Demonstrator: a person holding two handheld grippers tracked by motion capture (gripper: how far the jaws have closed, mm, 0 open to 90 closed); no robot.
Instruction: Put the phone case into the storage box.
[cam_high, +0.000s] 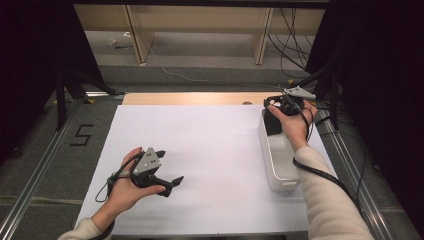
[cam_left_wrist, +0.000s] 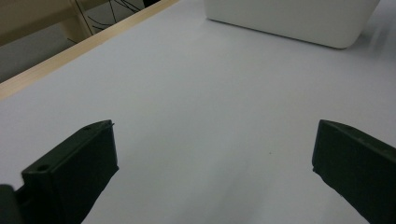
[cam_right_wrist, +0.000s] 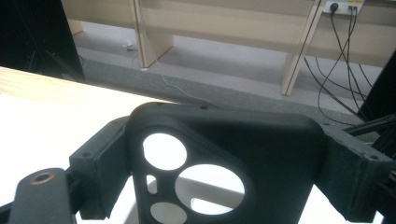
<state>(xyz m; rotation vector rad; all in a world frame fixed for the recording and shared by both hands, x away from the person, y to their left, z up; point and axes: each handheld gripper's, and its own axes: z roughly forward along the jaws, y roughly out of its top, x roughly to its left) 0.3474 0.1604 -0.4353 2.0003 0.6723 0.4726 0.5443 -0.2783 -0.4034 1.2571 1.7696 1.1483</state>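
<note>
1. Phone case (cam_right_wrist: 224, 154), black and soft-looking, is what I have in the right tool (cam_right_wrist: 224, 163); I read the work in hand as lifting it out of, or lowering it into, the white bin (cam_high: 278, 165) on the right side of the surface (cam_high: 210, 150).

2. Right tool state: its two jaws press on the case's two long edges, one on each side, so it is clamped on the case. Gripping across the width keeps the flat back facing the camera and, I judge, stops the case twisting.

3. Where the case is: held in the air above the far end of the bin, at the far right of the surface, touching nothing but the jaws as far as I can tell.

4. Left tool (cam_left_wrist: 212, 154): jaws wide apart, empty, resting in my left hand (cam_high: 127, 187) just above the near-left part of the surface. I judge it parked there to stay out of the way, aimed toward the bin.

5. How the case looks: matte black, rounded corners, with a camera window cut as two large round holes plus smaller openings beside and below them. The white bin and surface show through these holes.
</note>
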